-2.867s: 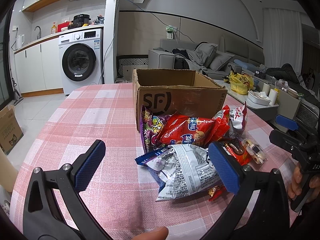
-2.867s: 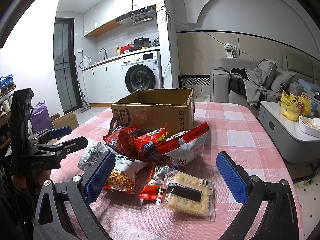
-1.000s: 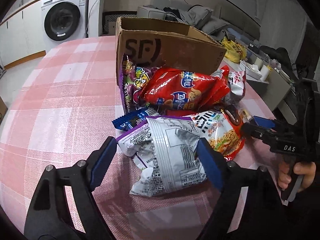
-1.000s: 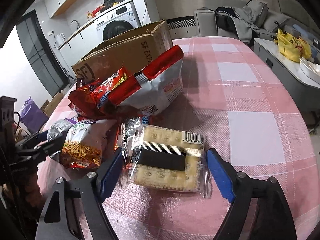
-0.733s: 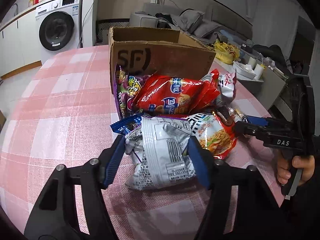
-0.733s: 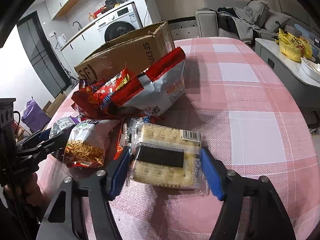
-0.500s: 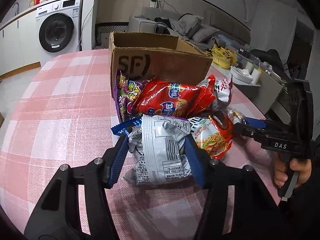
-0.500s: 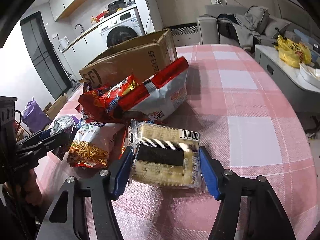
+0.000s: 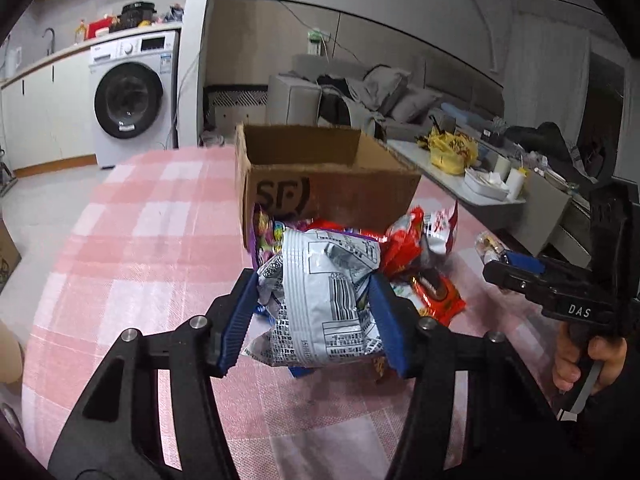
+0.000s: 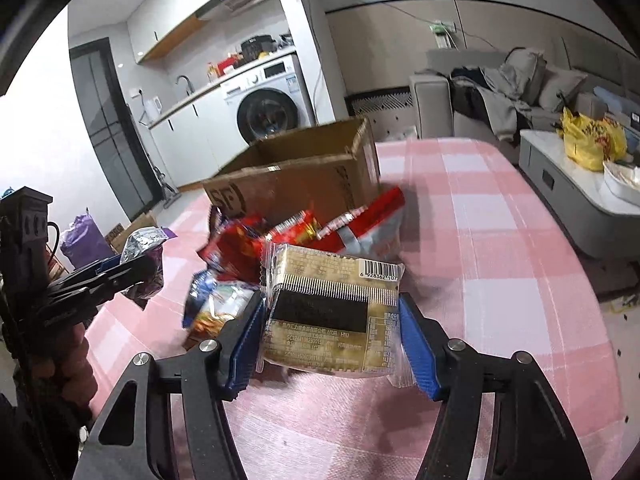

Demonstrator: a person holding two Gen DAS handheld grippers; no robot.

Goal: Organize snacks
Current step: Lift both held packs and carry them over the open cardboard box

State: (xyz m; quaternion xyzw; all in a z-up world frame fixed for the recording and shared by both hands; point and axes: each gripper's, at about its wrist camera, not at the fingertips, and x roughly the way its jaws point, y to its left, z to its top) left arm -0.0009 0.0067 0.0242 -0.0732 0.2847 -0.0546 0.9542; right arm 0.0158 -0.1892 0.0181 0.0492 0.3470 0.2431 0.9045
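My left gripper [image 9: 314, 322] is shut on a crinkled silver snack bag [image 9: 326, 296], lifted clear of the pink checked tablecloth [image 9: 132, 248]. In the right wrist view my right gripper [image 10: 332, 344] is shut on a clear-wrapped cracker pack [image 10: 334, 316], also raised off the cloth. Behind both lies a pile of red and purple snack bags [image 10: 280, 240], also seen as snack bags [image 9: 420, 240], against an open brown cardboard box [image 9: 316, 176] marked SF. The same cardboard box [image 10: 300, 180] shows its empty inside. The left gripper with its silver bag [image 10: 144, 248] appears at the left of the right wrist view.
A low white side table [image 10: 576, 184] with a yellow bag [image 10: 592, 140] stands right of the table. A washing machine [image 9: 132, 100] and a grey sofa [image 9: 360, 92] are behind. A hand holds the other gripper's handle [image 9: 584, 308] at the right edge.
Both grippers closed, the left on the silver bag and the right on the cracker pack, then rose with them off the cloth and tilted up toward the box.
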